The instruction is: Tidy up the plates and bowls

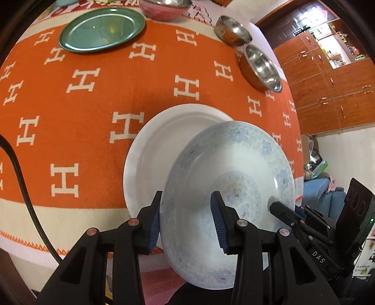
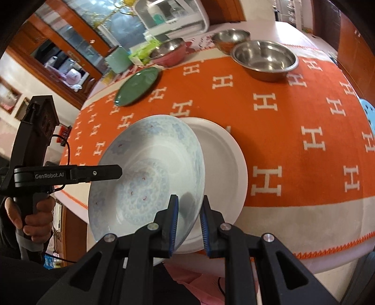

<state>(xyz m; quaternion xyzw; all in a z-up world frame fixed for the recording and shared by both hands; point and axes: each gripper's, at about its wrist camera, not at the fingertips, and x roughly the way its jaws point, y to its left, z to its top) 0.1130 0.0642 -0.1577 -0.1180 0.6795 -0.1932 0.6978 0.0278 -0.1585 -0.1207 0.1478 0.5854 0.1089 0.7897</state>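
A blue-patterned plate [image 1: 234, 169] [image 2: 145, 164] hangs tilted over a plain white plate [image 1: 161, 140] [image 2: 222, 162] that lies on the orange tablecloth near the table's front edge. My left gripper [image 1: 186, 220] is shut on the patterned plate's rim, one pad outside and one inside. Opposite it, my right gripper [image 2: 189, 220] is shut on the rim. In each wrist view the other gripper shows at the plate's far edge: the right gripper [image 1: 279, 208] and the left gripper [image 2: 117, 172].
A green plate [image 1: 103, 29] [image 2: 137, 86] lies at the far left of the orange tablecloth [image 1: 82, 98]. Two steel bowls [image 1: 262, 68] [image 1: 233, 30] and a pink-sided bowl [image 1: 164, 9] stand along the back. A hand [image 2: 35, 215] holds the left gripper's handle. Wooden cabinets [image 1: 328, 89] stand beyond.
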